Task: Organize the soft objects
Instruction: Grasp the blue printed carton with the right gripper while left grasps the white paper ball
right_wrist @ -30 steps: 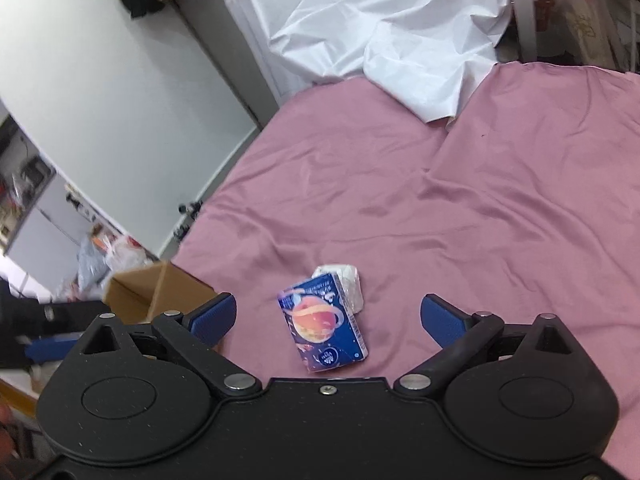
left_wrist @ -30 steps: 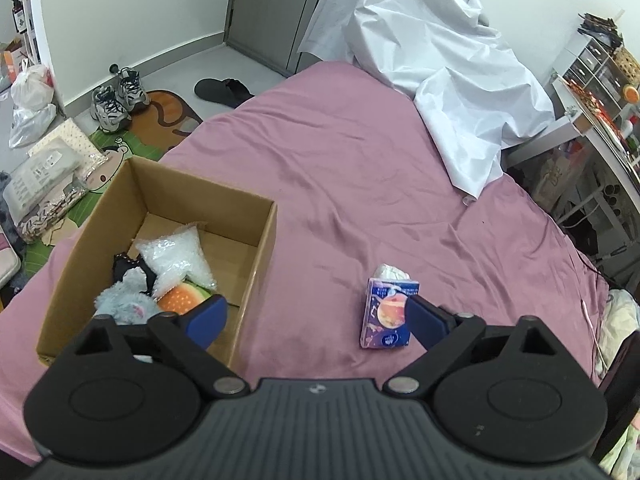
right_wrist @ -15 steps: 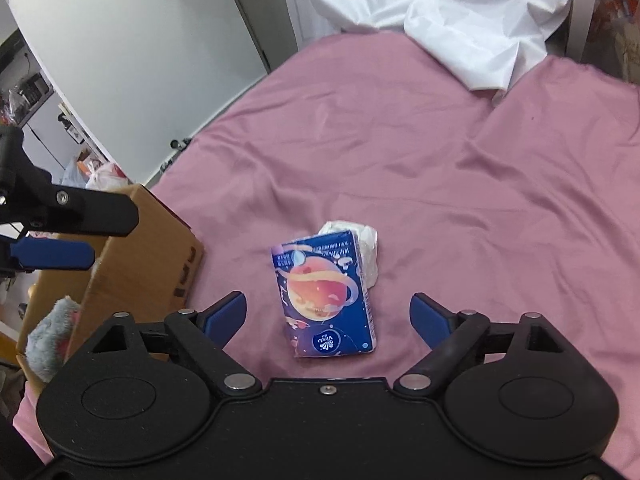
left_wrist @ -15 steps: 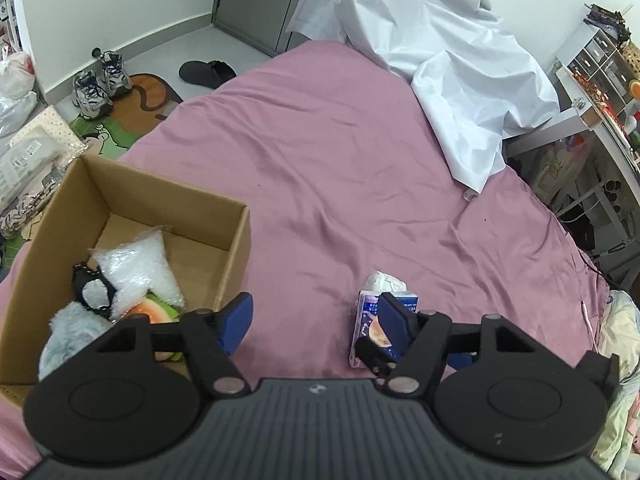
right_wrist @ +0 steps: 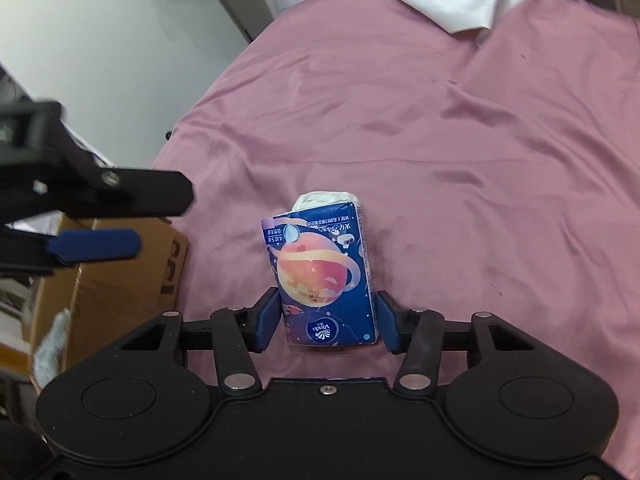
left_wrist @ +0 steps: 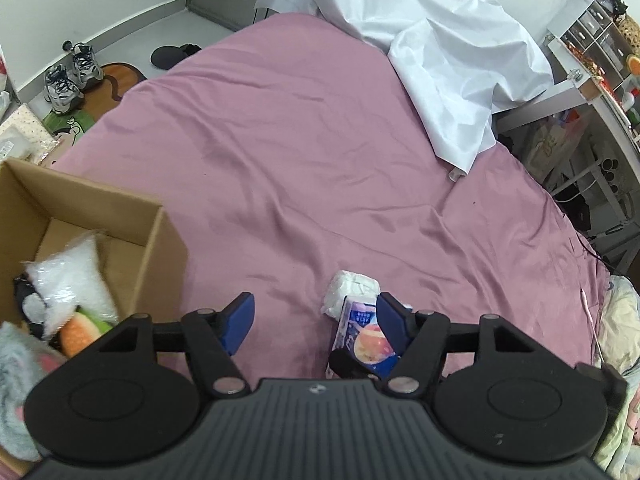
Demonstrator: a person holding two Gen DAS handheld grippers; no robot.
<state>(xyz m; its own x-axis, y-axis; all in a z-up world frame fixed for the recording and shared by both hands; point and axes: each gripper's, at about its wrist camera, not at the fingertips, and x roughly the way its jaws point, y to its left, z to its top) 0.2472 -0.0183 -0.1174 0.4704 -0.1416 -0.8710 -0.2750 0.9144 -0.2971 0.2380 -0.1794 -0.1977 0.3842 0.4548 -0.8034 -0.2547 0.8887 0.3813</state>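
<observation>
A blue tissue pack [right_wrist: 324, 276] with a planet picture lies on the pink bedspread [right_wrist: 460, 140]. A crumpled white tissue wad [right_wrist: 324, 200] sits just behind it. My right gripper [right_wrist: 326, 320] straddles the pack's near end. Its jaws are closing and both blue pads touch the pack's sides. In the left wrist view the pack [left_wrist: 360, 336] shows beside the right finger of my left gripper [left_wrist: 316, 320], which hangs open over bare bedspread. An open cardboard box [left_wrist: 100, 196] at the left holds a bag of white beads [left_wrist: 68, 276], a watermelon plush [left_wrist: 80, 330] and a grey plush [left_wrist: 16, 360].
A white sheet [left_wrist: 420, 40] is heaped at the far end of the bed. Shoes [left_wrist: 68, 76] and a slipper [left_wrist: 172, 54] lie on the floor to the left. A desk with shelves [left_wrist: 600, 60] stands at the right. My left gripper's blue pad [right_wrist: 96, 244] juts in beside the box [right_wrist: 120, 280].
My right gripper came down over the tissue pack and its jaws narrowed onto its sides. My left gripper narrowed, sank and slid right, from the box's edge towards the pack.
</observation>
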